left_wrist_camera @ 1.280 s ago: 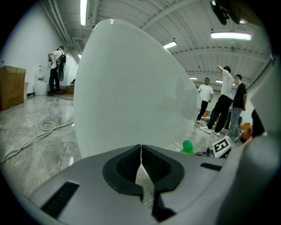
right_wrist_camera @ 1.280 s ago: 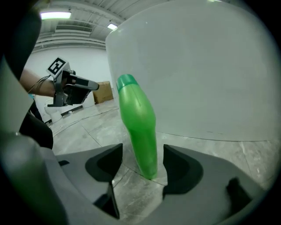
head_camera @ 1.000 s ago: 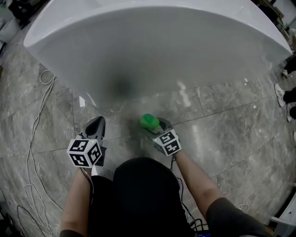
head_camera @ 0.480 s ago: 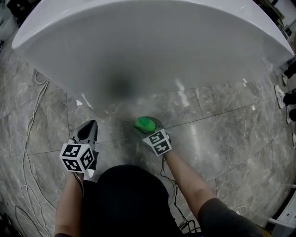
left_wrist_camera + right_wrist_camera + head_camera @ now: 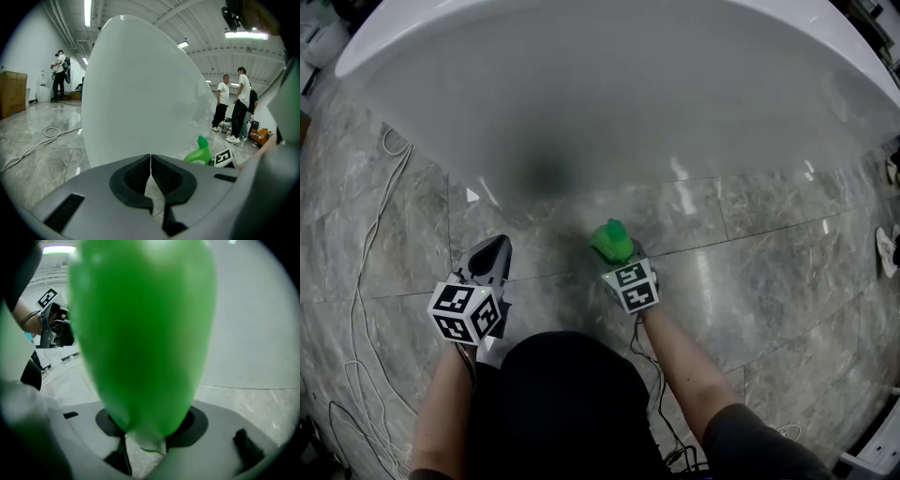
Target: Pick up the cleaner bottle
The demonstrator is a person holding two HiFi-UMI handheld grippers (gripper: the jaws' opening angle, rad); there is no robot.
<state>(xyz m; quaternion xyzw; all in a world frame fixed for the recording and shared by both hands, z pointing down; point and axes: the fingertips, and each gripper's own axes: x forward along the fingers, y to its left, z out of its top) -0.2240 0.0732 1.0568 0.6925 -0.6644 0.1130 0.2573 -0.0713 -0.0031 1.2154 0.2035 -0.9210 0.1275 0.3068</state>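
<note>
The cleaner bottle (image 5: 612,241), green, stands on the grey marble floor (image 5: 769,253) just beside the foot of the large white tub (image 5: 609,84), directly ahead of the person's right arm. The right gripper (image 5: 621,261) is closed around it. A second ago its fingers stood fully apart behind the bottle. They are now closing, and the right gripper view shows the green body (image 5: 140,333) filling the space between them, its sides apparently meeting both dark pads. The picture there is soft, so the firmness of the hold cannot be confirmed. The bottle does not look lifted, and its base appears to be on the floor. The left gripper (image 5: 490,255) hangs well apart to the left with its fingers together on nothing, much as before, and takes no part. In its view the bottle (image 5: 200,153) shows small at the right. A loose white cable (image 5: 361,309) lies on the floor at the far left, clear of the work. Assessment: approach finished, grasp under way, lift outstanding. It should wait until the closing stops, since the rounded plastic body could slip.
</note>
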